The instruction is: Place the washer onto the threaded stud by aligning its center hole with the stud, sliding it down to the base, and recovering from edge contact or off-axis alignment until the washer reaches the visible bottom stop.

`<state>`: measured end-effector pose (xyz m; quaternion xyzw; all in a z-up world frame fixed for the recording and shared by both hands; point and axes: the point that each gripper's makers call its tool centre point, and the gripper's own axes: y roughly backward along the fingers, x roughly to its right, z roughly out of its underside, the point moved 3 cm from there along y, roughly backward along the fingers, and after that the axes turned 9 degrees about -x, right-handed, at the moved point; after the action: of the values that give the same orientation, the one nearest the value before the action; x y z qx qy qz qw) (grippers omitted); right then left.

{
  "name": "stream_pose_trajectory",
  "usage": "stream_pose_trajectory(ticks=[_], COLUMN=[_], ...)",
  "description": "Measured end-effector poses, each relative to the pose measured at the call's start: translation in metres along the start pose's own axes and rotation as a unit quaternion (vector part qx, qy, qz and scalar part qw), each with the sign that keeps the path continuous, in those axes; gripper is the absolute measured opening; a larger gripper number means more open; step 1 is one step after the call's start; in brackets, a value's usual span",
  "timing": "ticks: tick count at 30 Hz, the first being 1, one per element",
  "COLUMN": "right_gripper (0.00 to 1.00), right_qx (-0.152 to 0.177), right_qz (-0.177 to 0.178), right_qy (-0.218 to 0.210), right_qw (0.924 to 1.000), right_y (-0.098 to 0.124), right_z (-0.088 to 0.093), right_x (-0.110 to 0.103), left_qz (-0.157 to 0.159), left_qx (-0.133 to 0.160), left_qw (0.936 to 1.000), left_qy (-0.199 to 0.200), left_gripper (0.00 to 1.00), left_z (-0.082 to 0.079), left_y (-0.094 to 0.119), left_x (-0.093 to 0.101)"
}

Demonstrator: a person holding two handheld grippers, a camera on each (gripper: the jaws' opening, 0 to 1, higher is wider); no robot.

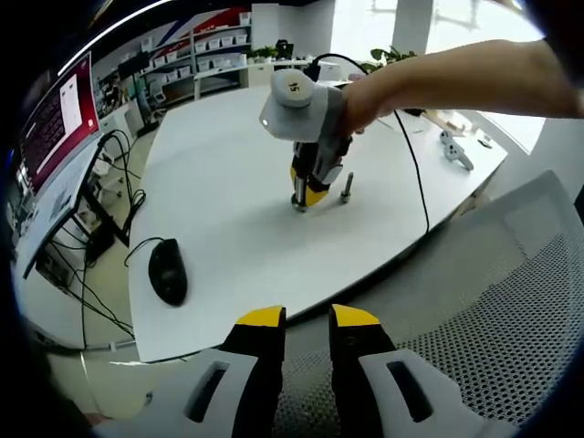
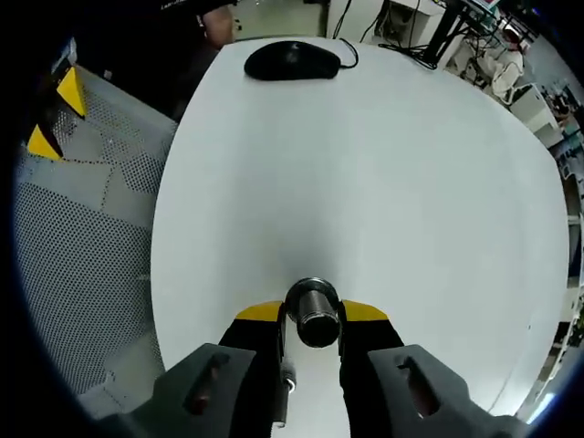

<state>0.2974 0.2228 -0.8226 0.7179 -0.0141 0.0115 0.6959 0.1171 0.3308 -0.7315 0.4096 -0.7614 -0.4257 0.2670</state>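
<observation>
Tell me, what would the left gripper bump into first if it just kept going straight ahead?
Probably the white table's near edge, just beyond the left gripper; the grey mesh chair sits close beneath, and depth is hard to judge.

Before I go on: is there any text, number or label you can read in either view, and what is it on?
"15" or similar: a small dark mark on the top cap of the right gripper, too blurred to be sure.
Text on the red monitor screen: too small to read.
Labels on the shelf bins: unreadable.
</observation>
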Motion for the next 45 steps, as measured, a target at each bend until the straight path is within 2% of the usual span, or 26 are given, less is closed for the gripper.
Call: stream_pose_trajectory(ticks=[16,22,27,31,33,37,40,45], right_gripper=[0.23,0.23,0.25,0.32,0.3,0.33,0.33,0.34], right_qx=[-0.003,-0.017,-0.012,0.011,0.024,0.069,0.088,0.137], right_qz=[-0.008,-0.015,-0.02,-0.013,-0.007,0.004,0.023,0.035], right_qy=[0.003,0.044,0.032,0.031,0.03,-0.008,-0.011,-0.033], right_qw=[1.0,0.9988,0.9992,0.9994,0.9992,0.9976,0.9958,0.9894], right_y=[0.0,-0.001,0.0,0.008,0.016,0.035,0.051,0.081], right_z=[0.001,0.004,0.004,0.003,0.002,0.0,0.002,0.005], right_x=[-0.002,-0.01,-0.008,-0.006,-0.005,-0.002,-0.004,-0.018], left_qz=[0.0,0.0,0.0,0.0,0.0,0.001,0.001,0.001], left_qx=[-0.001,-0.001,-0.001,0.0,0.0,-0.001,-0.002,-0.001], left_qw=[1.0,1.0,1.0,1.0,1.0,1.0,1.0,1.0], left_qy=[-0.001,-0.001,-0.001,-0.001,-0.001,-0.002,-0.003,-0.003], left_gripper=[0.17,0.17,0.17,0.17,0.17,0.17,0.16,0.16], left_z=[0.0,0.0,0.0,0.0,0.0,0.0,-0.001,0.0], left_y=[0.0,0.0,0.0,0.0,0.0,0.0,0.0,0.0], left_x=[0.001,0.0,0.001,0.002,0.001,0.001,0.001,0.001])
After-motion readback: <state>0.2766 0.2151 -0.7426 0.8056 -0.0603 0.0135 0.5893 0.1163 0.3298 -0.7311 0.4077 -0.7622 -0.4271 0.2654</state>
